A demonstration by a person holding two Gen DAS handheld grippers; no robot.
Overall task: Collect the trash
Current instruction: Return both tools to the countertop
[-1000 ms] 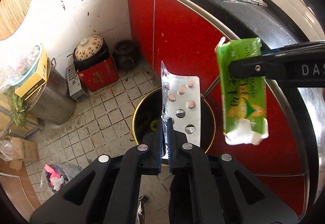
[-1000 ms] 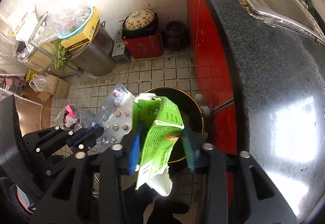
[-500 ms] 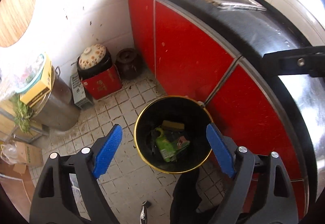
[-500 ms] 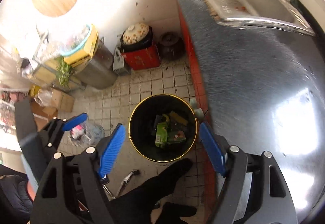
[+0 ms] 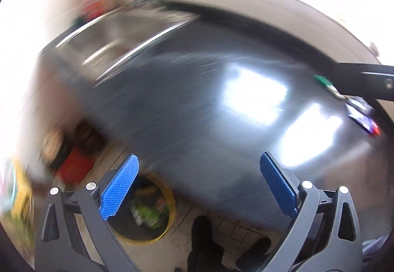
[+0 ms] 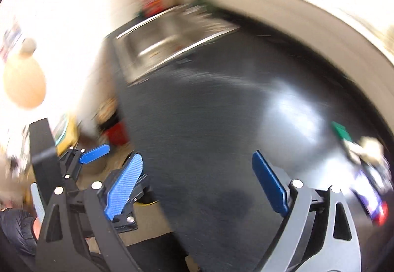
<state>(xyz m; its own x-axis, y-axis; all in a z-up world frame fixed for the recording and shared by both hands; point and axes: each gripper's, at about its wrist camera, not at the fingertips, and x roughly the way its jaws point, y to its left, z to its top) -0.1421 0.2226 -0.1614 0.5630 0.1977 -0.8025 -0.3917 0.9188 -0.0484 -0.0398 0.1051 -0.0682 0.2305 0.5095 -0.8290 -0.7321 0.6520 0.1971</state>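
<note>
Both views are smeared by motion. My left gripper [image 5: 199, 185] hangs over the dark counter [image 5: 197, 99], its jaws opening wide with nothing between them. Below it on the floor stands the black bin with a yellow rim [image 5: 170, 220], a green carton [image 5: 145, 212] inside. My right gripper [image 6: 198, 183] is also over the counter [image 6: 209, 111], jaws opening and empty. Trash lies on the counter to the right: a green piece [image 6: 341, 130], a pale crumpled piece [image 6: 367, 146] and a dark packet [image 6: 369, 195]. The green piece [image 5: 322, 79] and dark packet [image 5: 362, 116] also show in the left wrist view.
A steel sink [image 6: 167, 42] is set into the far end of the counter. A red box [image 5: 73, 163] and pots stand on the tiled floor by the wall. A person's dark shoes [image 5: 204, 242] are beside the bin. A round wooden board [image 6: 24, 84] hangs on the wall.
Both grippers let go: the blister pack and the green carton dropped into the bin. Both then swung up from the bin to over the counter, jaws spreading wider.
</note>
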